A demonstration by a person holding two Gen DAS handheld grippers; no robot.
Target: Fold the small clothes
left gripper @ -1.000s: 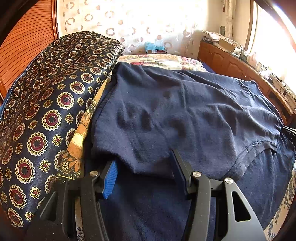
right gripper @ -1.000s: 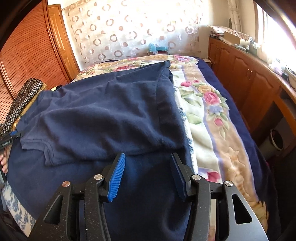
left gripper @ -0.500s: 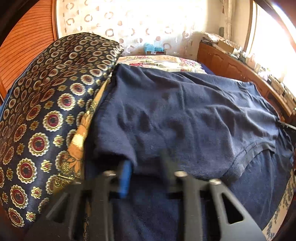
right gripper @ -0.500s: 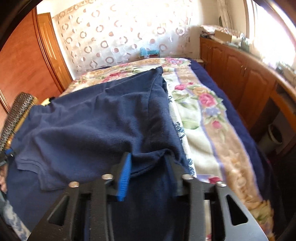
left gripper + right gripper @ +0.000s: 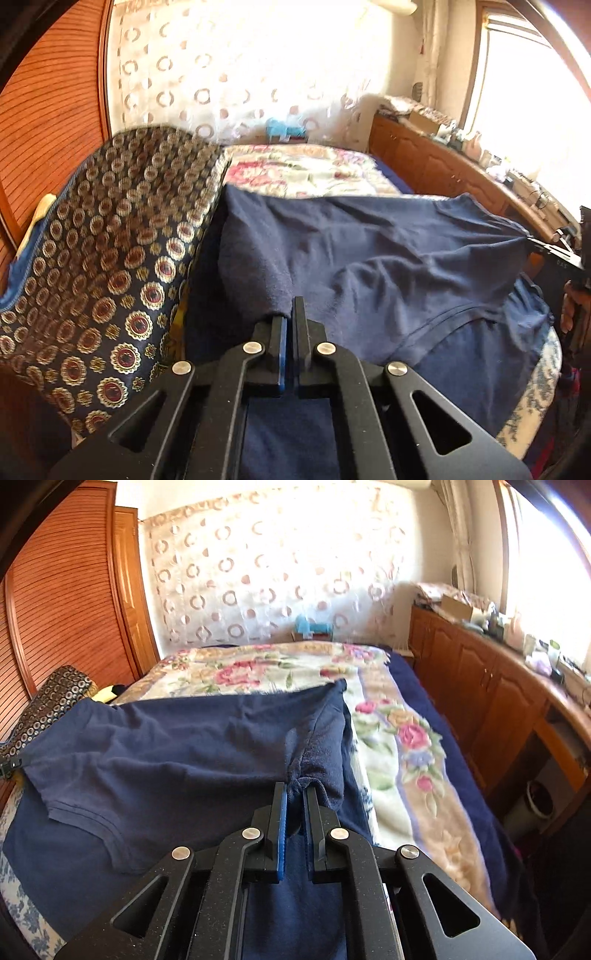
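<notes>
A navy blue shirt [image 5: 388, 258] lies spread across the bed, its near edge lifted at two corners. My left gripper [image 5: 290, 314] is shut on the left corner, and a bunch of cloth is pinched between its pads. My right gripper [image 5: 295, 790] has its jaws closing on the right corner of the shirt [image 5: 166, 746], with a fold of fabric pressed between the pads. The right gripper [image 5: 554, 254] also shows at the right edge of the left wrist view, pulling the hem taut. In the right wrist view, the left gripper [image 5: 9, 766] shows at the left edge.
A dark cushion with round medallions [image 5: 110, 240] stands against the shirt's left side. A floral blanket [image 5: 399, 738] covers the bed, with a navy sheet [image 5: 55, 849] under the shirt. Wooden cabinets [image 5: 498, 701] and a bin [image 5: 539, 797] line the right; a slatted wardrobe [image 5: 62, 590] stands on the left.
Both grippers have gone from open to closed on the shirt's near corners and have risen, lifting the near edge off the bed. The cloth now stretches between them.
</notes>
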